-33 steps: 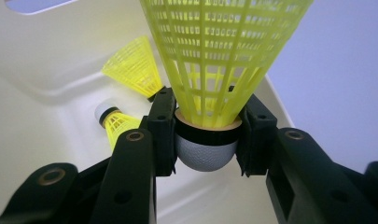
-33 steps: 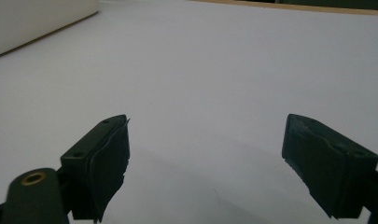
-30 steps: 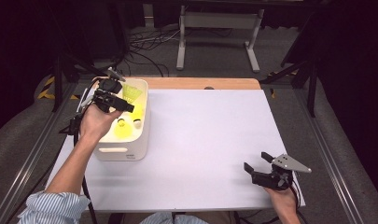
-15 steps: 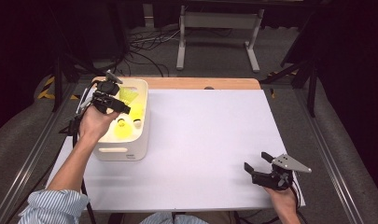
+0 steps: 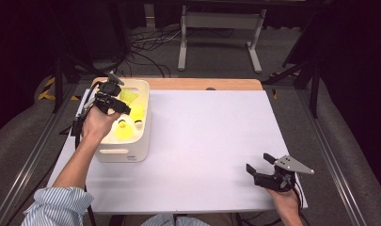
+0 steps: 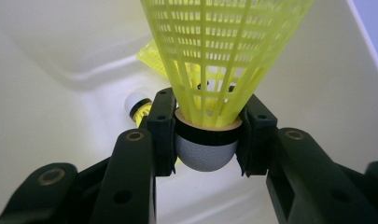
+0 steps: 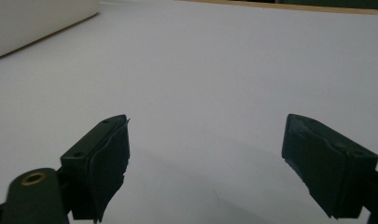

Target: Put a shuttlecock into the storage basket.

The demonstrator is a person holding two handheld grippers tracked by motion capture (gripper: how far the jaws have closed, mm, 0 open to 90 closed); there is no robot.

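From above we see our left hand-held gripper (image 5: 116,104) over the white bin (image 5: 127,153). Close up, it squeezes a yellow shuttlecock (image 6: 210,116) by its cork, probably just off the floor. Our right hand-held gripper (image 7: 207,163) gapes wide over the tabletop (image 7: 214,70).

A big white worktop (image 5: 211,141) fills the middle. A grey metal stand (image 5: 219,21) and black cables (image 5: 148,44) sit on the floor at the top.

Bright surface, dark surroundings

Overhead light washes the white surface (image 5: 211,141) evenly while the floor beyond lies dim; soft shadows pool under the right claw (image 7: 205,163), and the near claw parts blur in both gripper views.
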